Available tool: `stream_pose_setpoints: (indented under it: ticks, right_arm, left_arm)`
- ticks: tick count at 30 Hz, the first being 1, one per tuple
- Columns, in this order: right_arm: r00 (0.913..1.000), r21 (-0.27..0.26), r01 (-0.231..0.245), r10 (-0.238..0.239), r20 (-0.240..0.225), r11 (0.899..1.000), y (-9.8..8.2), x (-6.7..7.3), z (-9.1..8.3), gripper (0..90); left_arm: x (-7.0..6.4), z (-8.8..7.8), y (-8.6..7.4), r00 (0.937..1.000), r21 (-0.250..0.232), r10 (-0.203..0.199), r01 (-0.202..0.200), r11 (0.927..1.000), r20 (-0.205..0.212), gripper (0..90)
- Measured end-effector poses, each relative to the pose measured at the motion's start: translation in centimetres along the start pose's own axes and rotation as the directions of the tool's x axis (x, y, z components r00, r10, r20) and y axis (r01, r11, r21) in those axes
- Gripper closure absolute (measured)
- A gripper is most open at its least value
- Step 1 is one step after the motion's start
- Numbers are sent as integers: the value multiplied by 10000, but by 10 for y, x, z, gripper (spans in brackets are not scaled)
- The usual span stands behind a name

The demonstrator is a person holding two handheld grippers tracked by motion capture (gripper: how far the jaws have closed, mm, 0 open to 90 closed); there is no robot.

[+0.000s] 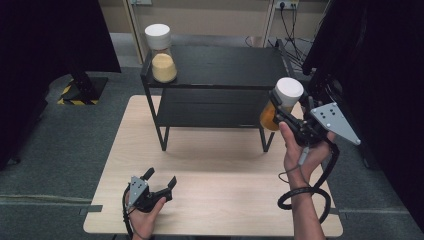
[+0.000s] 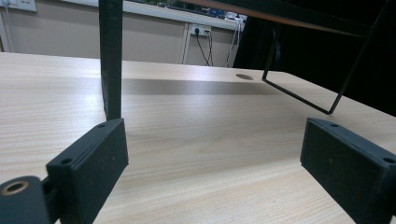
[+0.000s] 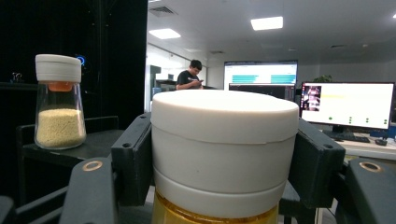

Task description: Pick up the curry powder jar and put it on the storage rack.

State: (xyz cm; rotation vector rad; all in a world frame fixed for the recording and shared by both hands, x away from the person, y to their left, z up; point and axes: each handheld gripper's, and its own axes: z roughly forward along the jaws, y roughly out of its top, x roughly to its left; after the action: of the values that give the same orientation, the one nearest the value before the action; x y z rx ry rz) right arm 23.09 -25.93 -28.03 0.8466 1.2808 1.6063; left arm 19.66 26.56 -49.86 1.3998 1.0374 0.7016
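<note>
Our right hand-held gripper [image 1: 284, 111] is clamped on the white cap of a jar of orange-yellow liquid [image 1: 278, 106], its two black pads pressing the cap from either side, as the right gripper view shows close up [image 3: 224, 149]. We hold that jar in the air off the right end of the black two-tier shelf [image 1: 220, 80], beside the shelf's front right corner and well above the counter [image 1: 215, 165]. Our right hand [image 1: 300, 150] grips the tool from below, with its cable looping down past the wrist.

Our left hand-held gripper [image 1: 160, 184] rests low near the front left of the counter, its jaws spread wide with nothing between them; in the left gripper view we see bare wood between the two pads [image 2: 93, 172] and a leg of the shelf just beyond.

A second jar with a white cap [image 1: 161, 54], filled with pale yellow grains, stands upright on the left end of the shelf's top tier
</note>
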Motion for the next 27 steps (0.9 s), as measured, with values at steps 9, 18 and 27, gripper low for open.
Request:
stream_pose_setpoints:
  ticks: [9,18,27]
  right_arm:
    - [10000,-156,72,-71,40,9999,12,-1,10,338]
    - [9999,-228,75,-73,87,9997,23,-3,21,338]
    - [9998,-329,106,-102,146,9994,34,-2,36,338]
  left_arm:
    - [0,0,0,10000,-2,-1,1,10000,5,67]
    - [0,0,0,10000,8,-15,15,10000,15,67]
    - [0,0,0,10000,10,-15,15,10000,21,66]
